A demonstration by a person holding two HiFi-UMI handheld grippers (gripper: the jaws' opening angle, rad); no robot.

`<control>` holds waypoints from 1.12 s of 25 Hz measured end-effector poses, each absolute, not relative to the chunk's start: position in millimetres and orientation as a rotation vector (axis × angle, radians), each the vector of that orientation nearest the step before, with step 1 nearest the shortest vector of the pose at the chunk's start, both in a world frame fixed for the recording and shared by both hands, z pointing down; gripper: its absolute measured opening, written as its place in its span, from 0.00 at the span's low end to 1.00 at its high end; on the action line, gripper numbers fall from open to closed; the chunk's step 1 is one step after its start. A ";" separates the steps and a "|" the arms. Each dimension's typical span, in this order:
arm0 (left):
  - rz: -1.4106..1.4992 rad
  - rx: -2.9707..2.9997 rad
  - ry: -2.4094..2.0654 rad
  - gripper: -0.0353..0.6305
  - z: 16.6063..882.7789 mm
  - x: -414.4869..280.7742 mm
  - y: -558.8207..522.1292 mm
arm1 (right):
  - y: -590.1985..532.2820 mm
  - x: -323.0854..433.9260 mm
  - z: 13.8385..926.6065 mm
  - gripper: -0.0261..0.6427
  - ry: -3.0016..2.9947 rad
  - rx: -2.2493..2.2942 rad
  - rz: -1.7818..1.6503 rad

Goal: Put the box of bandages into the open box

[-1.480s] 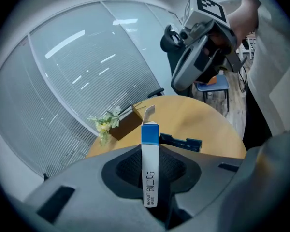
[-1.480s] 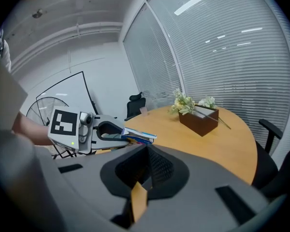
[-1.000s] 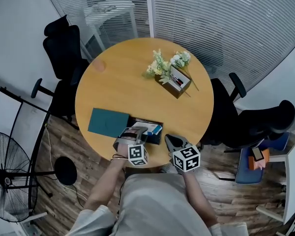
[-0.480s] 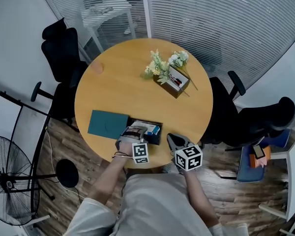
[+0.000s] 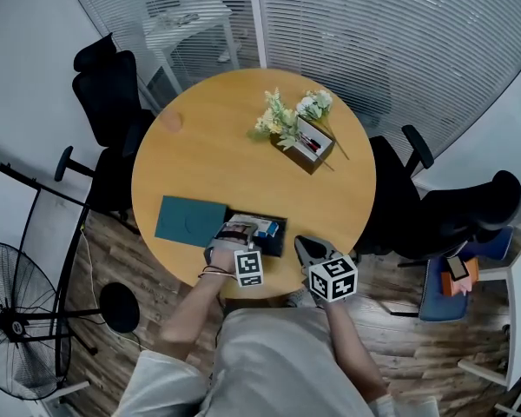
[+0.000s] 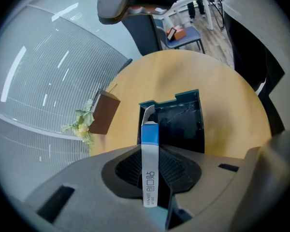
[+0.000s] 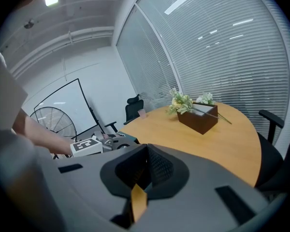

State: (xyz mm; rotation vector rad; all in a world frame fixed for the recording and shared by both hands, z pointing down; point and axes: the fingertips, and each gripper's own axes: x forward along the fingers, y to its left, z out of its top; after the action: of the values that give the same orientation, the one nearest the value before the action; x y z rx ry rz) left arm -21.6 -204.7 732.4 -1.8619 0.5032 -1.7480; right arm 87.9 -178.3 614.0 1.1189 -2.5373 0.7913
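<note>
Left tool: clenched on the box of bandages, a slim white carton with a blue end, gripped by its narrow sides. The blue end reaches over the left part of the open box. Whether it touches the inside cannot be told.

Right tool: jaws together with nothing between them, held at the near edge, right of the open box and apart from it.

Open box: dark teal, with a dark interior, standing near the near edge.

Teal lid: lies flat just left of the open box.

Surface: round, with a light wood top.

Brown planter: rectangular, on the far right part of the surface, well apart from the open box. Pale flowers spill over its left and far sides.

Pink item: small, at the far left of the surface, too small to identify.

Room:
- Slatted blinds run along the far wall, with a white table behind them.
- One black office chair stands at the far left and another at the right.
- A pedestal fan stands at the near left.
- A blue seat at the right carries orange things.
- The floor is dark wood plank.
</note>
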 end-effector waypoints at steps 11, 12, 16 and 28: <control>-1.761 -1.881 0.502 0.17 739.1 -21.4 -205.8 | -177.9 89.3 619.2 0.03 -2.526 1.120 0.803; -1.762 -1.888 0.495 0.17 739.9 -21.0 -204.9 | -178.6 89.9 619.3 0.03 -2.526 1.122 0.804; -1.775 -1.922 0.486 0.17 743.0 -20.2 -201.7 | -181.3 91.9 619.6 0.03 -2.526 1.127 0.811; -1.790 -1.967 0.477 0.18 747.3 -13.0 -200.4 | -185.4 90.4 622.4 0.03 -2.523 1.117 0.819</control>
State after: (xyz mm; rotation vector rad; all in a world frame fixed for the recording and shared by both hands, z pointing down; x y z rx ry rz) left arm -13.0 -200.4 747.3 -1.9671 0.4773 -1.7896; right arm 90.4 -185.4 622.4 1.1174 -2.5233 0.8194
